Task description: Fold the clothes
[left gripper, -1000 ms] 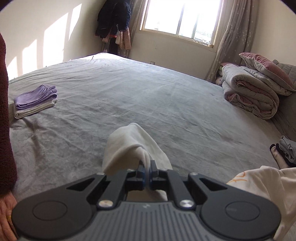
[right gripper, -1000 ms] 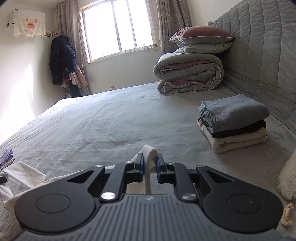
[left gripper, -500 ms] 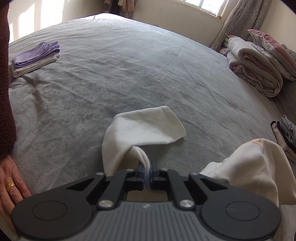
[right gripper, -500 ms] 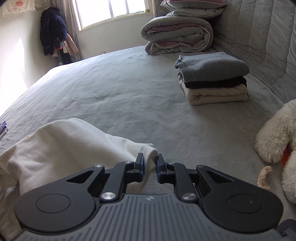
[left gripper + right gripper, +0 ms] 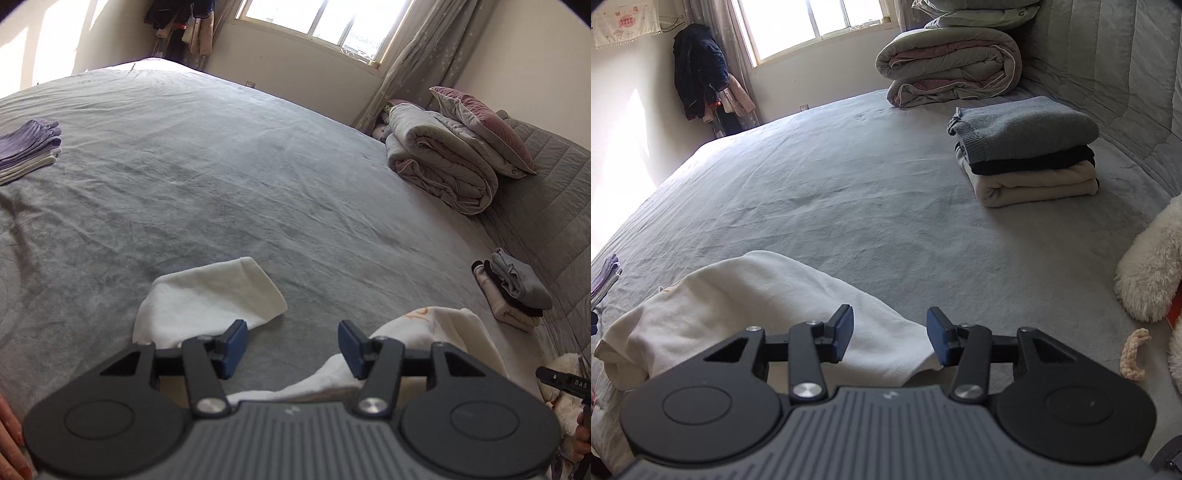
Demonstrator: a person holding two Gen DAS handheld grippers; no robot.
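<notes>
One cream-white cotton garment [image 5: 207,295] lies crumpled on the grey bed [image 5: 221,177], near its front edge. Left hand-held gripper [image 5: 291,343] wide apart, holding nothing, one sleeve just ahead of it. Right hand-held gripper [image 5: 889,334] also wide, empty, directly above the garment's hem. One folded stack of three garments, grey, black and beige [image 5: 1027,151], far right. One purple-and-white folded pile [image 5: 27,149] far left. Broad bare bed between them.
</notes>
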